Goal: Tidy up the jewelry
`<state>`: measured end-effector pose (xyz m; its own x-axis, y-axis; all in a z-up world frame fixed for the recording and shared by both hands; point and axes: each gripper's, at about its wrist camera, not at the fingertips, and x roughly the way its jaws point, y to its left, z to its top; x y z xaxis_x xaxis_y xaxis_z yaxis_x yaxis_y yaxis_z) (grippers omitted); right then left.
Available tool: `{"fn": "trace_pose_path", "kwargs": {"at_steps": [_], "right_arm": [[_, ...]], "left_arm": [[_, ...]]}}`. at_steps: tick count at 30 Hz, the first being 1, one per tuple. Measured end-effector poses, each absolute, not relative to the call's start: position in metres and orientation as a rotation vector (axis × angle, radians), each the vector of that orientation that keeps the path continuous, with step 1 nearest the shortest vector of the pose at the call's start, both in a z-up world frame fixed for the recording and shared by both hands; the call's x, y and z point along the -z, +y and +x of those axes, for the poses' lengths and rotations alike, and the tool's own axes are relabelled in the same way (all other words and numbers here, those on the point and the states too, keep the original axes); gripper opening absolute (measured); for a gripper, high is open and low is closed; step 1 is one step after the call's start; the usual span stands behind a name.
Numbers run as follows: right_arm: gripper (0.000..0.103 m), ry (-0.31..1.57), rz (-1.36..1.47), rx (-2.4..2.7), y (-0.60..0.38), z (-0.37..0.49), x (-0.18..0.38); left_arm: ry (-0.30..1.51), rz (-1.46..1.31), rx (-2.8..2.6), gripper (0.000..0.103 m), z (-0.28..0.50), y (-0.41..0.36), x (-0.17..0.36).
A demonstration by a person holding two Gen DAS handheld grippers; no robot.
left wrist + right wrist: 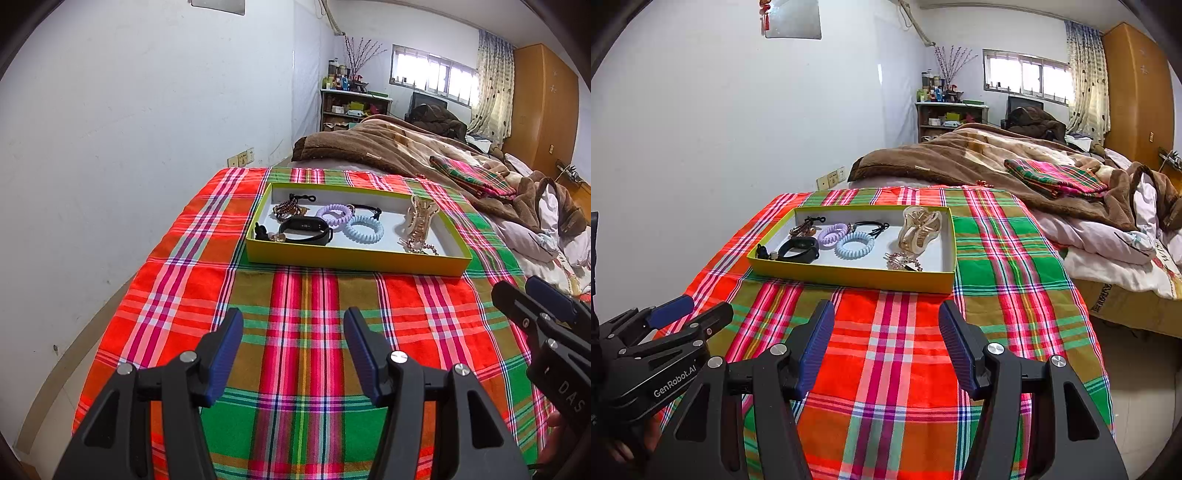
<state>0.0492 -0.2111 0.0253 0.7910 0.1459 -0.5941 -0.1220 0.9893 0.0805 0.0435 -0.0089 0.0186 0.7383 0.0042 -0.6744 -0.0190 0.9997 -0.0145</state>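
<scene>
Left wrist view shows the right hand-held gripper (517, 291) at 3 o'clock; its fingers lie close together, gap not readable, so can't tell its state from there. Right wrist view shows its own jaws spread wide, nothing between them (886, 343), and the left hand-held gripper (690, 310) at 9 o'clock. Left hand-held gripper (293, 347) jaws also wide, nothing held.

Yellow tray (354, 263) sits on the plaid-covered surface (303, 354), at 12 o'clock from the left gripper, 11 o'clock from the right, well apart from both.

In tray: black fitness band (306, 230), purple coil hair tie (334, 215) touching blue coil hair tie (364, 229), beige claw clip (419, 218), pink beaded clip (421, 246), brown bead bracelet (286, 210), black elastic (365, 208).

Right view only: the floor (1137, 387) at 4 o'clock.
</scene>
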Motion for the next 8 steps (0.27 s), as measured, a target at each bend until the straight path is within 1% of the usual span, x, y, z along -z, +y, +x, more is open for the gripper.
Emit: {"fn": "trace_pose_path", "kwargs": {"at_steps": [8], "right_arm": [[0.059,0.644,0.040,-0.144,-0.2110,0.0491,-0.0250]], "left_arm": [[0.754,-0.022,-0.011,0.059,0.0451,-0.0094,-0.0154]]}}
